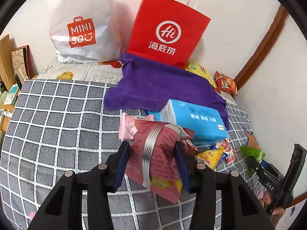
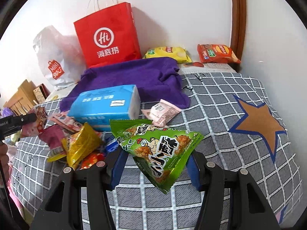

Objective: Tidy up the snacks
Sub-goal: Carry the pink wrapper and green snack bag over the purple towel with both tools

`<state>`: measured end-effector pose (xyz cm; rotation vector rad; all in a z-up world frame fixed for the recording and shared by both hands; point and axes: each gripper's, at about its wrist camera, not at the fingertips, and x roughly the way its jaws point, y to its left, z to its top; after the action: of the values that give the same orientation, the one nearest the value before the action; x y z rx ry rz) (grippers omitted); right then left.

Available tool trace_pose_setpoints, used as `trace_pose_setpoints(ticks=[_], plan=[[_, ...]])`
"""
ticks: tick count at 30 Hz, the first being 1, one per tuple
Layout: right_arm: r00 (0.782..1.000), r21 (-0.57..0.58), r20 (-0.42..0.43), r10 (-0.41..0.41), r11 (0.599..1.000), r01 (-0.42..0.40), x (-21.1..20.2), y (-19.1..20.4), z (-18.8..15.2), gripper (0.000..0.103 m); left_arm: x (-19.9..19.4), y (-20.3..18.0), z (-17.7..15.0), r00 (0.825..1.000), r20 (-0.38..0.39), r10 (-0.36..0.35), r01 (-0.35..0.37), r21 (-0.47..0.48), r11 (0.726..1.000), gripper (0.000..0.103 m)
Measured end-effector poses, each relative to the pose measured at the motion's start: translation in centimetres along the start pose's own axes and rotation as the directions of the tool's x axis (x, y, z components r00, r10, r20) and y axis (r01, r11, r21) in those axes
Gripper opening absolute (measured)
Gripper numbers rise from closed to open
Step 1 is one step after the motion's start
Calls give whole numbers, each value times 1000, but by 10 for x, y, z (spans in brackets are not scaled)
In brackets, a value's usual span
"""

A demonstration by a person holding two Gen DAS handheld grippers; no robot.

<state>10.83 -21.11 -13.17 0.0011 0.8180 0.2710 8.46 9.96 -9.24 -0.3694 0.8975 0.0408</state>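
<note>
A dark pink snack packet (image 1: 159,164) with a silver seam hangs between the blue pads of my left gripper (image 1: 151,145), which is shut on it above the grey checked blanket (image 1: 57,124). My right gripper (image 2: 158,159) is shut on a green triangular snack packet (image 2: 153,143) held just off the blanket. A heap of loose snacks (image 2: 80,143) lies in front of a blue tissue pack (image 2: 103,105). One pale pink packet (image 2: 163,113) lies alone beside it. In the left wrist view the right gripper (image 1: 257,164) shows at the far right.
A red paper bag (image 1: 167,30) and a white plastic bag (image 1: 82,25) stand against the back wall. A purple cloth (image 1: 159,84) is spread before them. Yellow (image 2: 168,52) and orange (image 2: 216,53) chip bags lie at the back right. Boxes (image 1: 17,63) stand left.
</note>
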Motion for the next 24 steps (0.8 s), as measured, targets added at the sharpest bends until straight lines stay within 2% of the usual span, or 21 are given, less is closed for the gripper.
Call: trace_pose_setpoints(ticks=[3,6,9,12,15,20,24], plan=[[1000,-10,2,12,1000,-12,-4,7,-1,57,-4,-7,-4,1000,4,-4,4,16,1000,44],[1000,-26,15,-15,1000,15,-10,15,1,57,-8,-14,-4,999,-4,-33,33,17,999,42],[1000,-36,-2,6,999,-6,-14,23,9,57,-12,-24,-1,999,-6,-45,46,35,998,42],[1000,-53,16,4,999,-3,-20,33,19,57,-17,-36,6,999,3,-54,54,67,996,42],[999,-72,36,-16,997,19,-24,43,35,57,-18,-48,17,998,6,-68,67,92,994,42],[998,-44,55,3,999,-1,-21,47,69,57,-15,-58,41,996,5,-94,93,96,991,42],[997,-50,78,0,999,4,-17,51,99,57,-10,-62,66,996,14,-88,86,100,991,42]])
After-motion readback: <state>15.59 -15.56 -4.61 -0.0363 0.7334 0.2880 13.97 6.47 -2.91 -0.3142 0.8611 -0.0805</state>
